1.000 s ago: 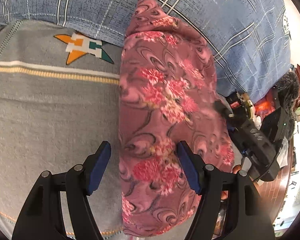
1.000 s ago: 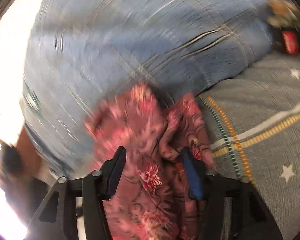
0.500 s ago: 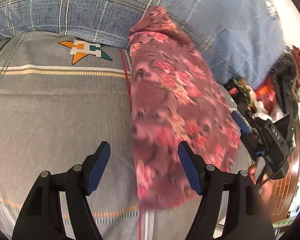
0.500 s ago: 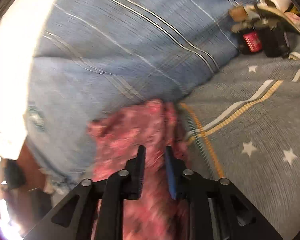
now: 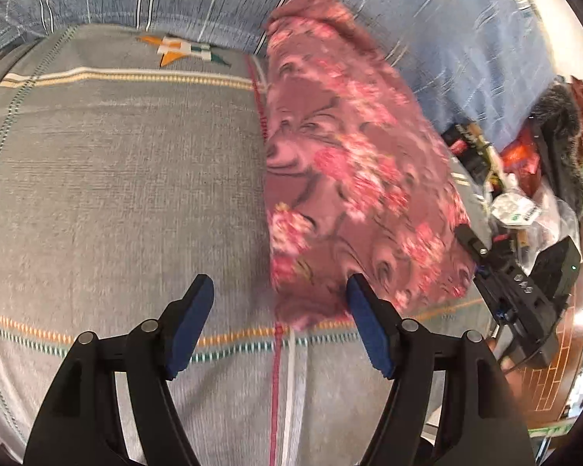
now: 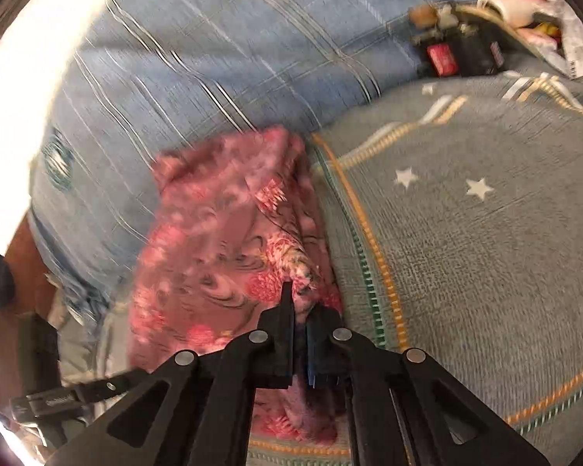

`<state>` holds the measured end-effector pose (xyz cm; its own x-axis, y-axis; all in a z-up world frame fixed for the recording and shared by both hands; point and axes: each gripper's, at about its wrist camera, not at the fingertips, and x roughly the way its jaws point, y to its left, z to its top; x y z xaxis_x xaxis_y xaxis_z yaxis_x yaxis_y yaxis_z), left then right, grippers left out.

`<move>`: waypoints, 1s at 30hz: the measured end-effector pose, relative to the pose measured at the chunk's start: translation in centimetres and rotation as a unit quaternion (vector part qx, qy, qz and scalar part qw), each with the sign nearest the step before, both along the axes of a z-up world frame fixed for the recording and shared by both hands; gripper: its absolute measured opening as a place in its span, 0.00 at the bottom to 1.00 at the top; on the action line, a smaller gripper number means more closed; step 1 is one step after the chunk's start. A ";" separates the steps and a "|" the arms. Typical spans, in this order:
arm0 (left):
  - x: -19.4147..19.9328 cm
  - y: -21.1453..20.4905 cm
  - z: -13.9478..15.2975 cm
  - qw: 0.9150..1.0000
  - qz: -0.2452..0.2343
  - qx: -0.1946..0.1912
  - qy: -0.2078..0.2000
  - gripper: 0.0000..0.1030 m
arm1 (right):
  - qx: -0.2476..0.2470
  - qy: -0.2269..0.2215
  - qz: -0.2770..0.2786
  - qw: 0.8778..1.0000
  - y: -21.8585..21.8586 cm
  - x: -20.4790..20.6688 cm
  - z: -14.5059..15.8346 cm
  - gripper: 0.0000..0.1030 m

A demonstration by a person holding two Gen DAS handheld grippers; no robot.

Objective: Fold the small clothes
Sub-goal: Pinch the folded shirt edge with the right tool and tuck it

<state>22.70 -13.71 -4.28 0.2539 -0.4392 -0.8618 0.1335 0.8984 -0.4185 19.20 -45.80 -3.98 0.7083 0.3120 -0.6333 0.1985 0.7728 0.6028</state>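
Observation:
A pink floral garment (image 5: pixel 342 167) lies folded lengthwise on the grey striped bedspread (image 5: pixel 116 178), its far end against a blue plaid quilt (image 5: pixel 447 31). My left gripper (image 5: pixel 280 295) is open and empty, just short of the garment's near end. In the right wrist view my right gripper (image 6: pixel 300 303) is shut on the near edge of the same garment (image 6: pixel 221 233). That gripper's black body (image 5: pixel 517 291) shows in the left wrist view beside the garment's right edge.
The blue plaid quilt (image 6: pixel 233 39) is bunched along the far side of the bed. Clutter of bags, a red box and dark items (image 5: pixel 524 163) sits to the right, also seen in the right wrist view (image 6: pixel 486 39). A wooden floor (image 5: pixel 555 369) lies beyond the bed's edge.
My right gripper closed on the garment's edge. The garment shifted farther from my left gripper, which stayed open and now sits off its near end.

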 end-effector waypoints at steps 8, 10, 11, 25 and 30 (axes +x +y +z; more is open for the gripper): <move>-1.1 -0.3 -0.6 1.000 0.008 0.022 -0.006 0.68 | -0.033 0.019 0.033 0.999 1.6 -2.2 0.2 0.05; -1.3 -0.3 -0.8 1.000 0.008 0.027 -0.009 0.68 | -0.010 -0.031 0.013 0.999 0.7 -3.4 1.6 0.05; -1.2 -0.2 -0.9 1.000 0.008 0.026 -0.008 0.69 | -0.008 -0.036 0.002 0.999 0.3 -3.5 1.9 0.05; 0.0 0.0 2.3 0.999 0.008 -0.017 -0.042 0.68 | -0.016 -0.030 -0.026 0.999 -1.2 -0.1 2.2 0.46; 3.8 -0.3 1.1 1.000 0.024 0.001 -0.015 0.68 | -0.013 0.020 0.015 1.000 0.7 4.6 -0.1 0.15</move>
<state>26.55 -14.06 -3.18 0.3003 -0.4233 -0.8548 0.1025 0.9053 -0.4123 23.85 -45.10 -4.05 0.6726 0.3167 -0.6688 0.1979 0.7939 0.5749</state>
